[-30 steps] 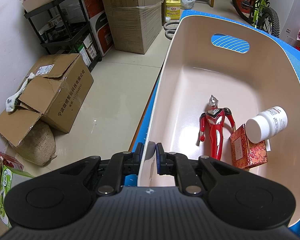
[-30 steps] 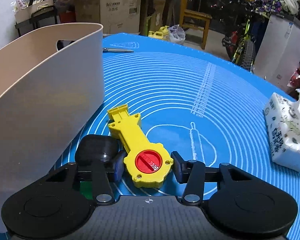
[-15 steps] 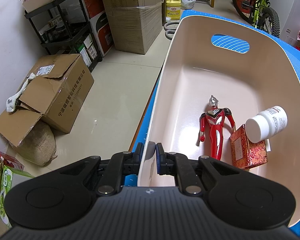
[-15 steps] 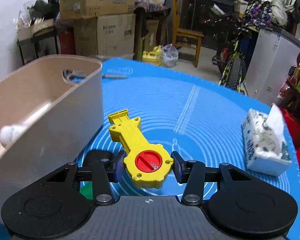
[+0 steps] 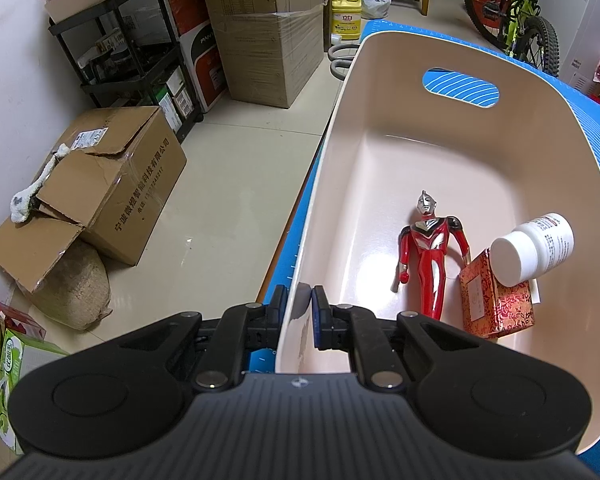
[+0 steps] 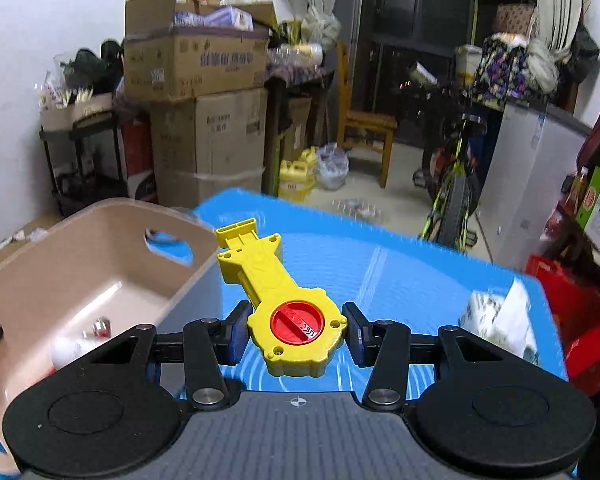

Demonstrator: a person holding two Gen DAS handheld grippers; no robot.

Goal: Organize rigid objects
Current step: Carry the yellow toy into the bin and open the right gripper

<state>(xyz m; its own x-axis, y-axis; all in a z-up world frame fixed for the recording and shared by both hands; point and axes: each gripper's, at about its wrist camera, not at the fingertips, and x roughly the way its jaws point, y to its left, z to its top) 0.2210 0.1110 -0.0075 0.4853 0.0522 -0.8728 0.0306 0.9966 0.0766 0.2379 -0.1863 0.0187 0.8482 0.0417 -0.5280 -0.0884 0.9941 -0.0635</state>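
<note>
Left tongs [image 5: 300, 312]: matte black linkage arms are seen, ending in two fingers faced with blue pads [image 5: 317, 320]. Four round silver pivot screws are fitted. Two large rounded black housings, each with a shallow circular recess, flank a grey ribbed central plate marked with a small crosshair. Right tongs [image 6: 296, 330]: the same build is shown, with black arms, blue pads [image 6: 239, 330], silver screws, rounded housings and grey ribbed plate.

Home storeroom, stacked cardboard boxes [image 5: 260, 28], bicycle [image 5: 516, 12], wooden chair [image 6: 364, 140]
</note>
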